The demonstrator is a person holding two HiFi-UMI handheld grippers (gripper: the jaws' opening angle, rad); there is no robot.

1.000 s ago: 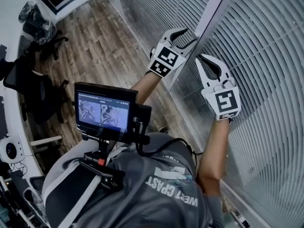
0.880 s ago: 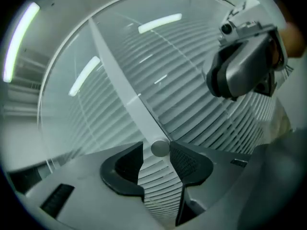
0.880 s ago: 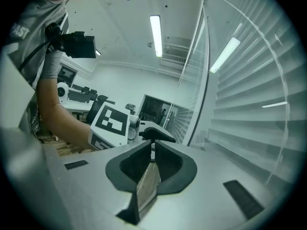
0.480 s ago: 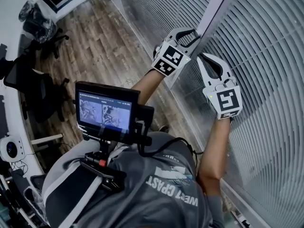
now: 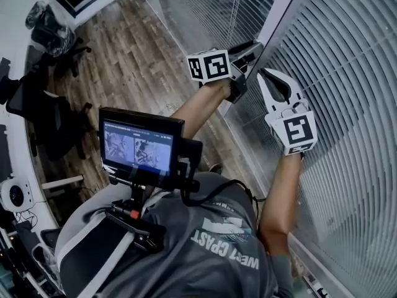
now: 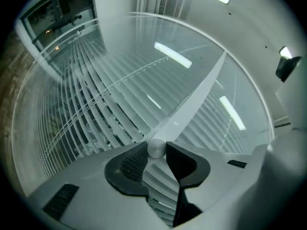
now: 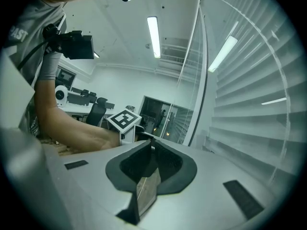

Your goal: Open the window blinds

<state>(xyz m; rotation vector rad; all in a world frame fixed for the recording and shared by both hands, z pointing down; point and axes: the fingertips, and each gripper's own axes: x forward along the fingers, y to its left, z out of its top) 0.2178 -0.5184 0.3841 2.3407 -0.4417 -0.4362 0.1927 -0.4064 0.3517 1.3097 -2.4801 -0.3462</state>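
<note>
Blinds (image 5: 347,73) fill the right half of the head view, slats lapped and near shut. A second panel runs along the upper middle, past a pale frame post (image 5: 282,11). In the left gripper view, lower left, some slats show dark gaps, so that panel looks part-open.

Wand (image 6: 201,92): a thin rod slanting up to the upper right of the left gripper view, its round end low at centre. In the head view it is a faint line at top centre, just left of the post.

Left gripper (image 6: 156,150): jaws have just been closing, the wand's end between them, pads pressed on both its sides. It sits upper centre in the head view, touching the post.

Right gripper (image 5: 270,79): jaws together, nothing in them, parked just right of the left one, close to the slats.

Step, as I read it: wand gripped, twist under way or about to start. The next move calls for a roll about the wand's own line with a firm pinch, since the smooth round end could slip.

Around: wood floor (image 5: 124,48) upper left, office chairs (image 5: 43,117) at left, chest monitor (image 5: 139,144) at centre. In the way: the post crowds the left gripper, and the right gripper sits near.
</note>
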